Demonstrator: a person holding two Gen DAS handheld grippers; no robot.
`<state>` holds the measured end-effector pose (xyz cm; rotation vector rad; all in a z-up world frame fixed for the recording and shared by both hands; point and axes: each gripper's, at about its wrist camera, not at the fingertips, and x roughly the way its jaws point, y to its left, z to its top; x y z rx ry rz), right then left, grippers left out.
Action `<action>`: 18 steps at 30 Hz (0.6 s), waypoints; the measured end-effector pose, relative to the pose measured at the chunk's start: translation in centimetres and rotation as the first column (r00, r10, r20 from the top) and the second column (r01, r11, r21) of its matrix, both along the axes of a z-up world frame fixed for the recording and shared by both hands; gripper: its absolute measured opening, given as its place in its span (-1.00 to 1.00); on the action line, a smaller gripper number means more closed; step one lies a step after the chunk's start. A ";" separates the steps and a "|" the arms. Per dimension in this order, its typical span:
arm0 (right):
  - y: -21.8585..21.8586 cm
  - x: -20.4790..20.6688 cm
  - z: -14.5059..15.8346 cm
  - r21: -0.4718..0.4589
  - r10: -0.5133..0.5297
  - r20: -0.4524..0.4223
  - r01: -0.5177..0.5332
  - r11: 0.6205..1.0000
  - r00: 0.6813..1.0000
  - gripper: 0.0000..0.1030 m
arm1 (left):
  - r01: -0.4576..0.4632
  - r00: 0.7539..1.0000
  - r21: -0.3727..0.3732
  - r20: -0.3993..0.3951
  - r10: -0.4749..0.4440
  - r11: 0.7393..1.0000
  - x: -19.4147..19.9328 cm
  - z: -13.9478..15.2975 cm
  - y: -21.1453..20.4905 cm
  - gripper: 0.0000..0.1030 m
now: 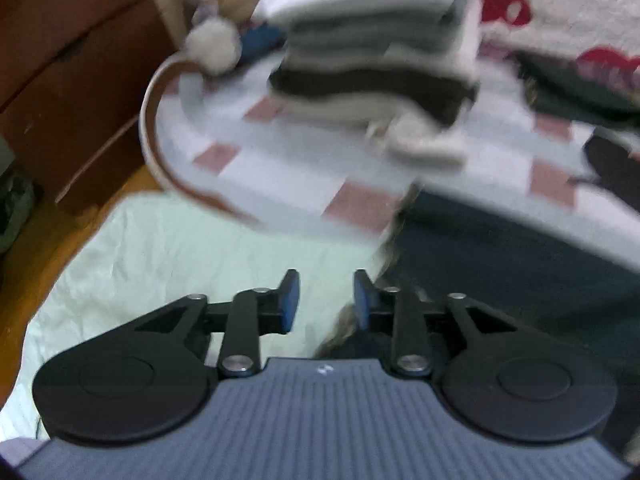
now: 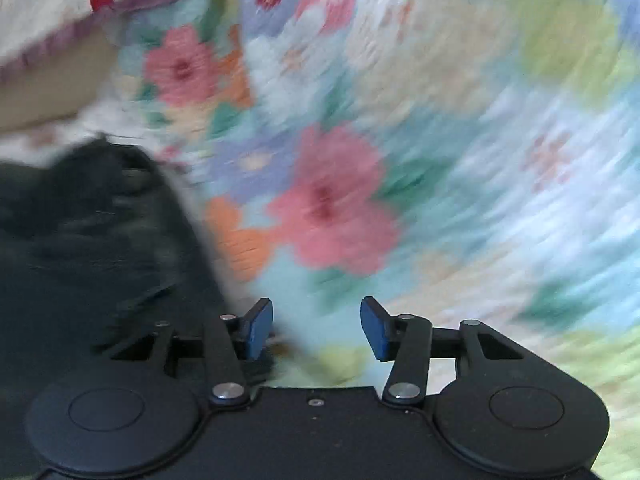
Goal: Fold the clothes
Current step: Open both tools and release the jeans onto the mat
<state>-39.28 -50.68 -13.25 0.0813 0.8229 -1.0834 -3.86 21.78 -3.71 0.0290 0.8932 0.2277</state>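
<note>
Both grippers stand empty with jaws apart, judged freed for a fresh grasp. The left gripper hovers at the dark garment's frayed edge, below the folded stack. The right gripper sits just beside the garment, over the floral quilt.

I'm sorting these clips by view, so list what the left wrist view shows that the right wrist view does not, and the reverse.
Only the left wrist view shows a stack of folded clothes on a checked cloth, a pale green sheet and a brown wooden cabinet.

Only the right wrist view shows a flowered blanket.

Both show a dark garment by the jaws, and each view's own gripper, left gripper and right gripper, open with nothing between the jaws.
</note>
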 end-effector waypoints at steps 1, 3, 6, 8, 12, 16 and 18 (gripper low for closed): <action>0.2 -0.4 0.1 0.007 0.011 0.029 -0.011 1.000 1.000 0.05 | 0.020 1.000 -0.022 0.018 -0.019 1.000 0.3 0.9 -0.6 -0.24; 0.4 -0.5 0.3 0.064 0.052 0.122 -0.060 0.996 0.991 0.04 | 0.080 0.996 -0.074 0.036 -0.078 0.994 1.8 2.1 -2.9 -0.19; 0.3 2.9 1.2 0.113 0.115 0.210 -0.141 0.984 0.971 0.05 | 0.190 0.981 -0.131 0.074 -0.181 0.973 4.7 3.5 -7.4 -0.15; 0.0 6.6 1.7 0.145 0.186 0.280 -0.234 0.961 0.942 0.05 | 0.254 0.966 -0.166 0.102 -0.240 0.953 7.1 4.0 -10.7 -0.05; 1.5 16.9 3.4 0.134 0.426 0.283 -0.475 0.870 0.860 0.05 | 0.317 0.948 -0.304 0.133 -0.289 0.899 12.9 3.8 -17.0 -0.02; 5.5 26.7 4.9 0.068 0.681 0.252 -0.715 0.696 0.687 0.05 | 0.323 0.946 -0.418 0.139 -0.292 0.849 19.8 1.9 -21.9 0.01; 7.3 30.5 4.9 0.053 0.763 0.240 -0.793 0.607 0.600 0.06 | 0.290 0.957 -0.409 0.102 -0.273 0.865 23.2 -0.3 -23.8 0.01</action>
